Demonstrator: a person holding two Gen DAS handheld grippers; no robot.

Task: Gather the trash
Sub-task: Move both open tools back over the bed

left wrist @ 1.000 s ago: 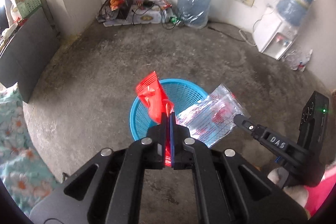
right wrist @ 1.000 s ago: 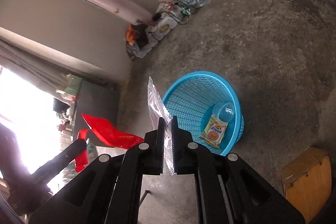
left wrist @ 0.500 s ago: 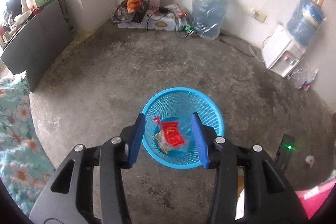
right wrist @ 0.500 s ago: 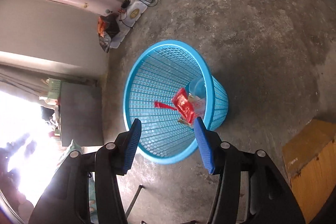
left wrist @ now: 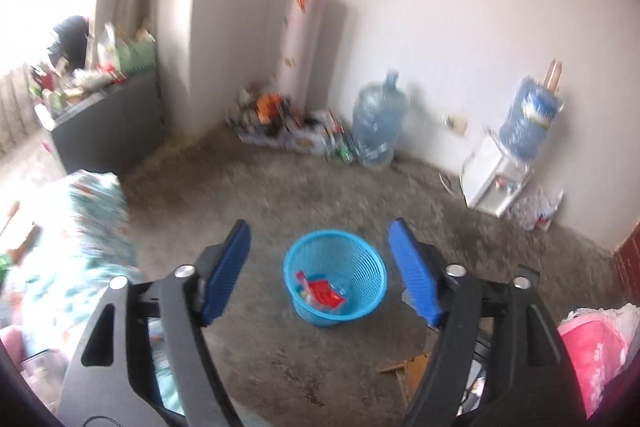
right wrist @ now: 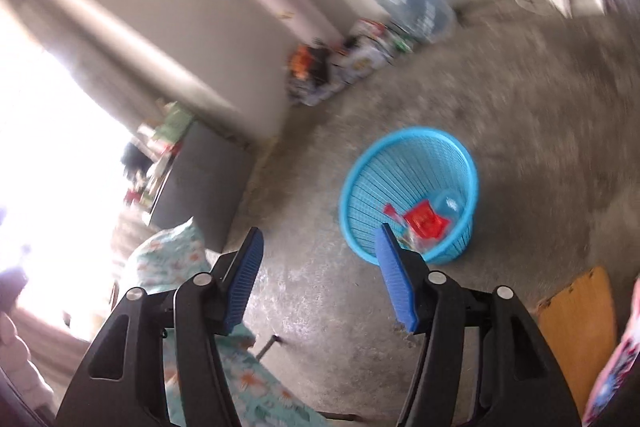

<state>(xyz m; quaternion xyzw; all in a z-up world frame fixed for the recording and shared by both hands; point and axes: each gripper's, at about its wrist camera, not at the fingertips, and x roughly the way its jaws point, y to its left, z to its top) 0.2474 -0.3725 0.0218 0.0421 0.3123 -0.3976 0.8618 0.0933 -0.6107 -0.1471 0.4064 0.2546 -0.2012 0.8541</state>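
Note:
A blue plastic basket [left wrist: 362, 259] stands on the concrete floor, well below and ahead of both grippers. A red wrapper [left wrist: 325, 295] and a clear wrapper lie at its bottom; in the right wrist view the red wrapper [right wrist: 424, 223] lies in the basket [right wrist: 372, 171] beside a clear cup. My left gripper [left wrist: 320, 251] has its jaws opening wide, nothing between them. The jaws of my right gripper [right wrist: 320, 247] are opening too, empty, with the basket up and to its right. Both views are blurred.
A large water bottle [left wrist: 376, 123], a rolled mat [left wrist: 302, 39] and a heap of clutter [left wrist: 288, 125] stand by the far wall. A water dispenser [left wrist: 504, 171] is at right, a dark cabinet [left wrist: 108, 123] at left. Floral bedding [left wrist: 96, 227] and a wooden board [right wrist: 576, 327] lie close by.
Both grippers let go of their wrappers, which fell into the basket, and their jaws spread wide. Both hands rose and pulled back, so the basket looks smaller and farther.

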